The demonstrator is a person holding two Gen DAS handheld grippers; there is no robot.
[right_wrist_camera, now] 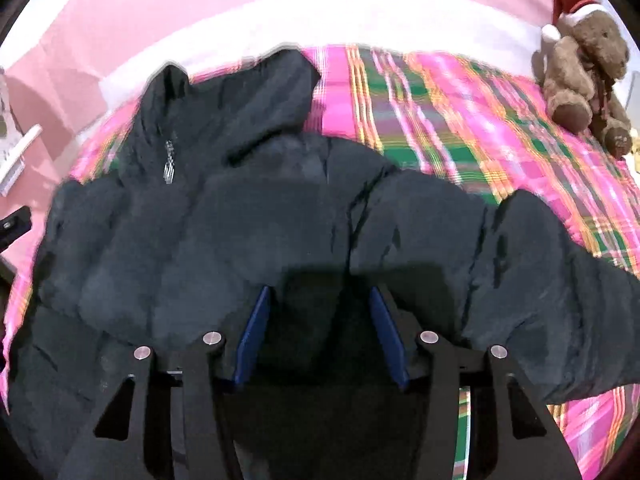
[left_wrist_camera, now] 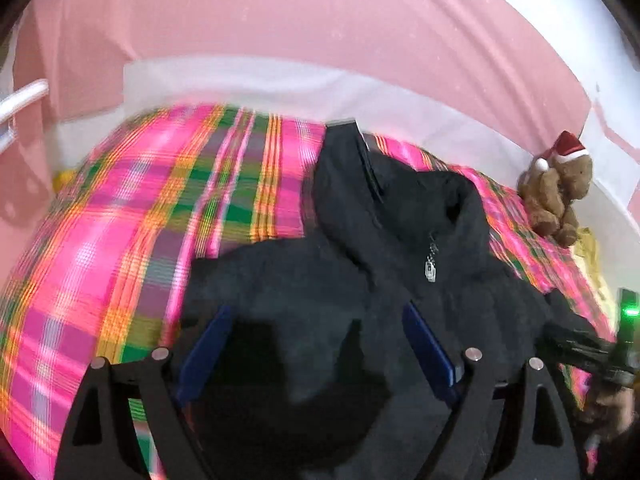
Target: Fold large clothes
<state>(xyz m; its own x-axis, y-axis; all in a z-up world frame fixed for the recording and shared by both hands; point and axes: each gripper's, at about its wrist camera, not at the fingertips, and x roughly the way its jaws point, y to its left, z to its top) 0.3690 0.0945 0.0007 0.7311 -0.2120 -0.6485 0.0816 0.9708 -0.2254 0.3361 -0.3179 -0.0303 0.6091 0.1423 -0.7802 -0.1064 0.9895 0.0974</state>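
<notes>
Bare plaid blanket point(right_wrist_camera: 460, 120) lies between the black jacket point(right_wrist_camera: 240, 208) and teddy bear point(right_wrist_camera: 584, 68).

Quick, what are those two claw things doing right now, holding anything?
Left gripper: open above the black jacket, gripping nothing.
Right gripper: open over the jacket too, gripping nothing.

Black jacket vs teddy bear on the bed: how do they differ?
The black jacket is large and lies spread flat across the plaid blanket; the teddy bear is small and sits upright at the blanket's edge. The jacket is plain black with a silver zipper pull; the bear is brown with a red Santa hat. Both hand-held grippers are over the jacket, none near the bear. Both rest on the same blanket.
</notes>
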